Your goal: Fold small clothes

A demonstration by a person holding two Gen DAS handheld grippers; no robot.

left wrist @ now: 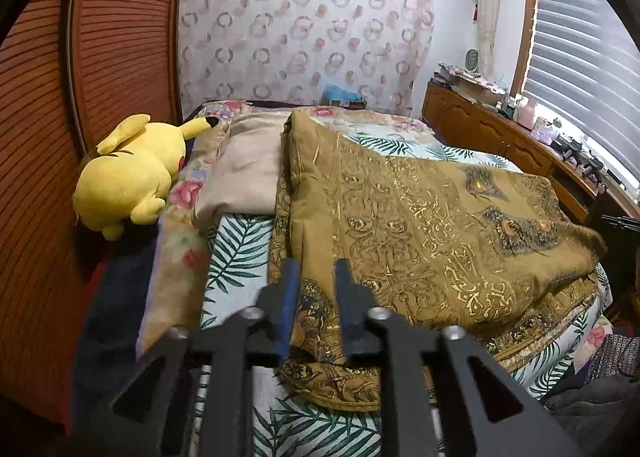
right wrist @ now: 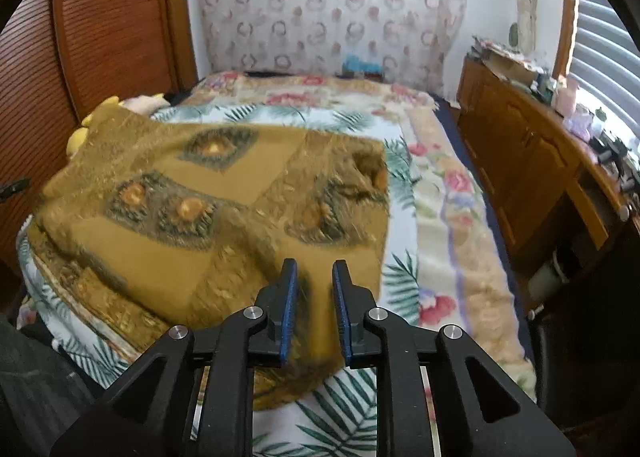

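Blue-padded fingers (left wrist: pixel 289 309) of the left gripper (left wrist: pixel 316 269) stand a little apart over the near left corner of the mustard-gold patterned cloth (left wrist: pixel 420 225), with fabric showing in the gap; whether the pads touch it cannot be told. Over in the right wrist view the right gripper (right wrist: pixel 314 269) also has its fingers (right wrist: pixel 289 309) slightly parted above the near right edge of the same cloth (right wrist: pixel 192 209), nothing pinched between them, the fabric there blurred. Folded over on itself, the cloth lies across the bed (left wrist: pixel 236 253), on a sheet printed with green palm leaves, its near hem just beyond the grippers and its far end reaching toward the head of the bed. Left of it, farther back, lies a beige pillow (left wrist: pixel 244 165), and at the bed's left edge a yellow plush toy (left wrist: pixel 128 173) rests beside the wooden louvred doors (left wrist: pixel 120 37). Along the right runs a wooden dresser (right wrist: pixel 532 153) crowded with small items under a window blind (left wrist: pixel 580 69). Behind the bed hangs a curtain (left wrist: pixel 304 33) with ring patterns.
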